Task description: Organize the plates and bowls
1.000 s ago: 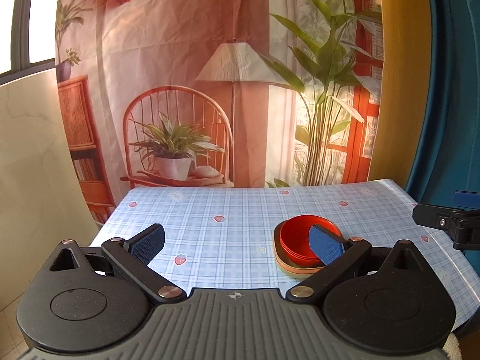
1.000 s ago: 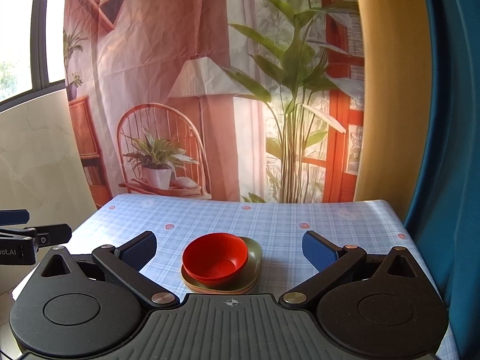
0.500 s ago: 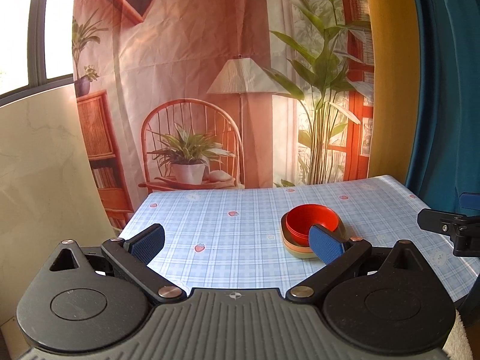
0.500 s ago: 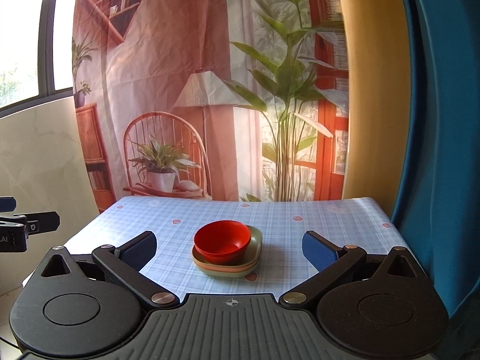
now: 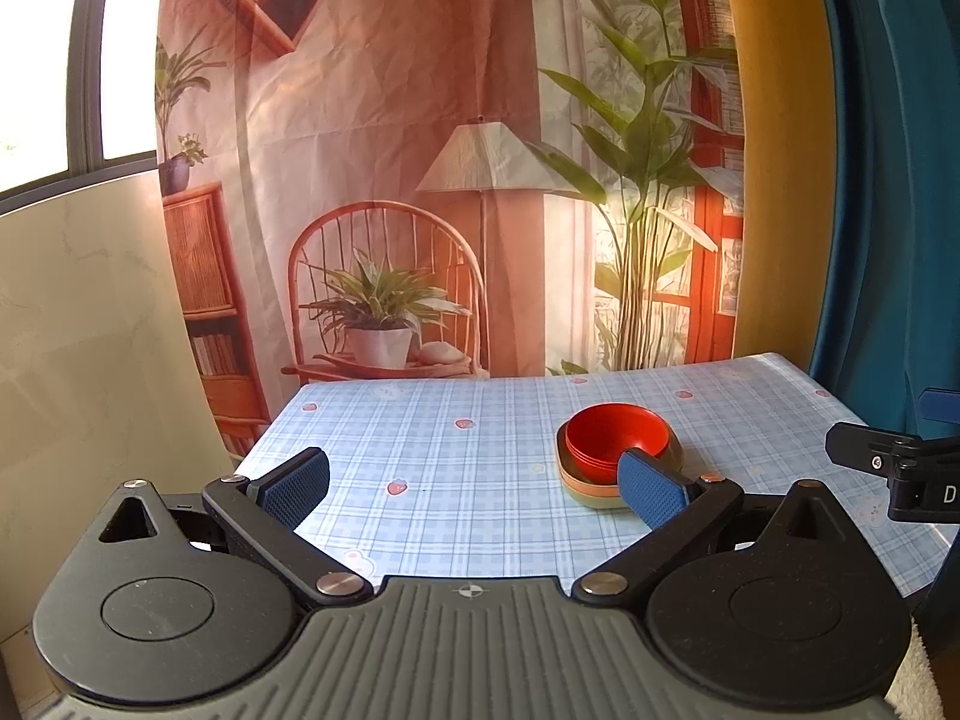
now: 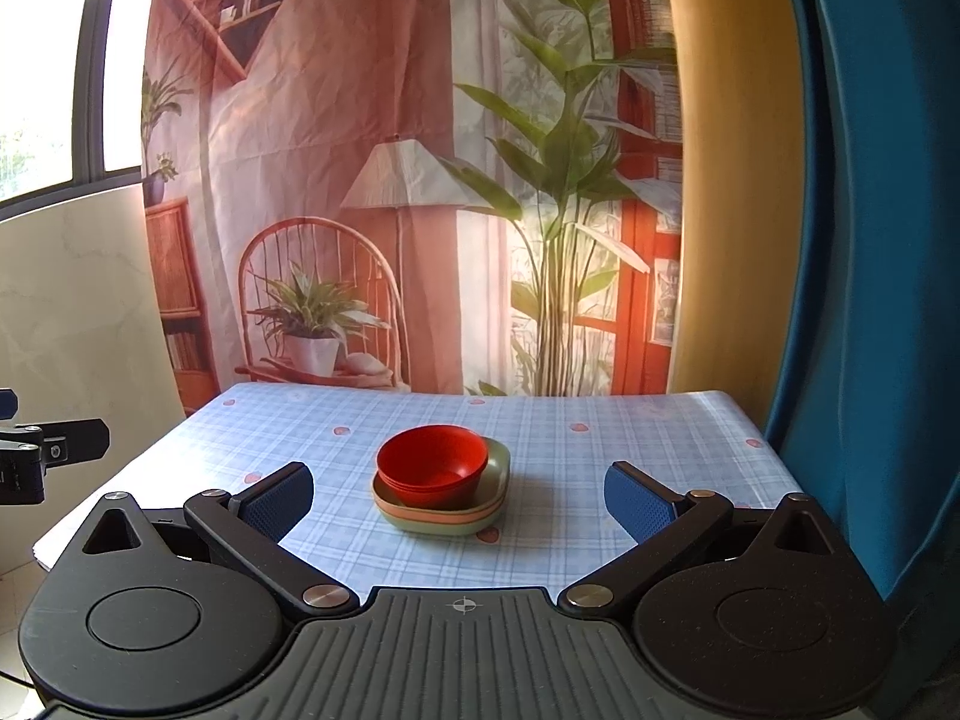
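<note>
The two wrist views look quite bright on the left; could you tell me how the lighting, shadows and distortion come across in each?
Left wrist view: the window is blown out white, straight edges bow from fisheye distortion, and the red bowls stay sharp. Right wrist view: the same overexposed window, a soft shadow falls right of the stacked plates on the tablecloth, and the frame corners darken.

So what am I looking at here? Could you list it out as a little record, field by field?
Surface: table with a blue checked cloth
Dishes: red bowls, nested, sitting on stacked plates
Left gripper: jaws wide open, nothing held, back from the stack
Right gripper: jaws wide open, nothing held, stack straight ahead between them
Background: printed backdrop of a room with chair and plants
</note>
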`<act>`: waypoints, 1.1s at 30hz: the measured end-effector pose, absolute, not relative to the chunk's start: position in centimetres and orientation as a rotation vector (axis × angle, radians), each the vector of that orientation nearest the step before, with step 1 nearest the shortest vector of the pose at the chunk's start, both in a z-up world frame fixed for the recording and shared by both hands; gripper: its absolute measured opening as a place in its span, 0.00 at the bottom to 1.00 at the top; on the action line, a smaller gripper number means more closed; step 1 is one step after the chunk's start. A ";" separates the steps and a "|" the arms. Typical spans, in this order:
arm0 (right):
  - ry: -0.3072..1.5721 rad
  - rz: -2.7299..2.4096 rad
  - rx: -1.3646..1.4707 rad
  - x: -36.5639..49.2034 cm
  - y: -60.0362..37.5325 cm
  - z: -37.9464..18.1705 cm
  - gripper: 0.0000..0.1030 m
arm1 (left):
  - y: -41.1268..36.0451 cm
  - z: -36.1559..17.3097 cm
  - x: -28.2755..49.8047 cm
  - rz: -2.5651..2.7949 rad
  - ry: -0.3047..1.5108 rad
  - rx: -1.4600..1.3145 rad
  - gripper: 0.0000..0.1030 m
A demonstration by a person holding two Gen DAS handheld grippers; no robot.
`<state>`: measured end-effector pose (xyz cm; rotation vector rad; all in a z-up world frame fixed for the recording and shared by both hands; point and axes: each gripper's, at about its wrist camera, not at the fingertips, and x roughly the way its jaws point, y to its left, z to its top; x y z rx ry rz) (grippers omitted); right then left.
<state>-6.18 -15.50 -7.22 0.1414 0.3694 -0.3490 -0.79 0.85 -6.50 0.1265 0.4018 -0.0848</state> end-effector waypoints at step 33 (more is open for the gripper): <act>0.358 -0.342 0.129 -6.4 -14.9 -6.8 1.00 | 1.8 -6.6 -1.2 -0.093 0.383 0.111 1.00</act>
